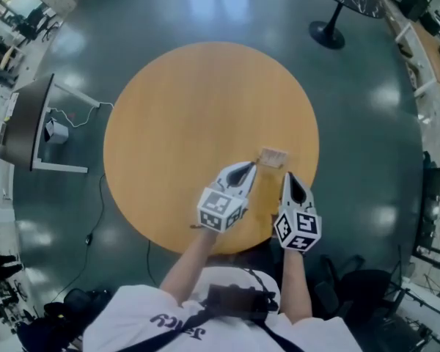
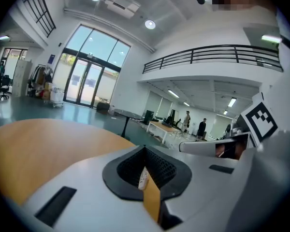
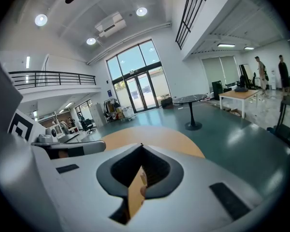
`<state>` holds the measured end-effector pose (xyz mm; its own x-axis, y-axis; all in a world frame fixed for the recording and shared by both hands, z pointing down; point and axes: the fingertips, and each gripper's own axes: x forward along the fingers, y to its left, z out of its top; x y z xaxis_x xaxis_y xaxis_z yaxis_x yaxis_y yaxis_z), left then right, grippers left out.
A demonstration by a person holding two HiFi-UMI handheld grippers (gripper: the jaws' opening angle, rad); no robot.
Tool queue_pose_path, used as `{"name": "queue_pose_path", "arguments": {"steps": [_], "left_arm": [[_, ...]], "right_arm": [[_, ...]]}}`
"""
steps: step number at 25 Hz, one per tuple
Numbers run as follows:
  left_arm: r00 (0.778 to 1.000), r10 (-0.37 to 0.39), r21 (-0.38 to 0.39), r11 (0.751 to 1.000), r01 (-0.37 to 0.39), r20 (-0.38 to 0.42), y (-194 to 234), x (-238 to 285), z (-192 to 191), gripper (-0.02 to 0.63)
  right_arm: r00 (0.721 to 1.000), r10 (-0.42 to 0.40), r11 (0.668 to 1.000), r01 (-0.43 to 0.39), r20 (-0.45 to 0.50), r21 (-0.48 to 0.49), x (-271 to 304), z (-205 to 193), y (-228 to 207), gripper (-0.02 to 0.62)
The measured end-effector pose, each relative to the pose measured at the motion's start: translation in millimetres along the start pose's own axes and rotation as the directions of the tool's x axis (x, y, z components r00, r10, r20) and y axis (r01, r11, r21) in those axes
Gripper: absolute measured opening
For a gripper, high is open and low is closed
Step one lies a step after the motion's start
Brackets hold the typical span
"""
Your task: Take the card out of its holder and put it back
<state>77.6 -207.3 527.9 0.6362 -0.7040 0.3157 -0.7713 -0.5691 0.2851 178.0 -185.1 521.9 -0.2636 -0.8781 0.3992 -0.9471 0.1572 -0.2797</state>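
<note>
The card holder, with the card apparently inside, lies near the counter's near right edge. The left gripper and right gripper have their fingers together. Part them first, then pin the holder with one gripper and draw out the card with the other.

Person in a white short-sleeved T-shirt with dark lettering and a black chest strap; left tongs and right tongs pale grey, black-lined, each bearing a square-marker cube.

we record: table, smooth matt wood-look top. floor around the table, glossy dark green. left gripper and right gripper above the table, smooth matt white plastic shells, black ribbed pads.
</note>
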Motion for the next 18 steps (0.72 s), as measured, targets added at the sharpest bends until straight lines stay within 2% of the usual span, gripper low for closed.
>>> {"name": "queue_pose_path", "arguments": {"steps": [7,13,15,18], "left_arm": [[0.999,0.005,0.059,0.998,-0.003,-0.037,17.1,20.1,-9.5,0.010],[0.997,-0.034,0.128,0.991,0.043,-0.069,30.1,30.9,-18.0,0.064],[0.994,-0.068,0.152,0.985,0.081,-0.087,30.7,35.7,-21.6,0.074],[0.976,-0.183,0.191,0.960,0.204,-0.123,24.4,41.4,-26.6,0.135]], "right_arm": [[0.998,-0.015,1.000,0.016,-0.058,0.021,8.9,-20.6,-14.1,0.020],[0.996,-0.024,0.999,0.026,-0.082,0.020,13.0,-28.9,-22.0,0.020],[0.996,-0.030,0.999,0.032,-0.089,0.021,13.3,-29.8,-26.4,0.020],[0.994,-0.041,0.999,0.043,-0.100,0.018,12.0,-30.4,-29.6,0.020]]}}
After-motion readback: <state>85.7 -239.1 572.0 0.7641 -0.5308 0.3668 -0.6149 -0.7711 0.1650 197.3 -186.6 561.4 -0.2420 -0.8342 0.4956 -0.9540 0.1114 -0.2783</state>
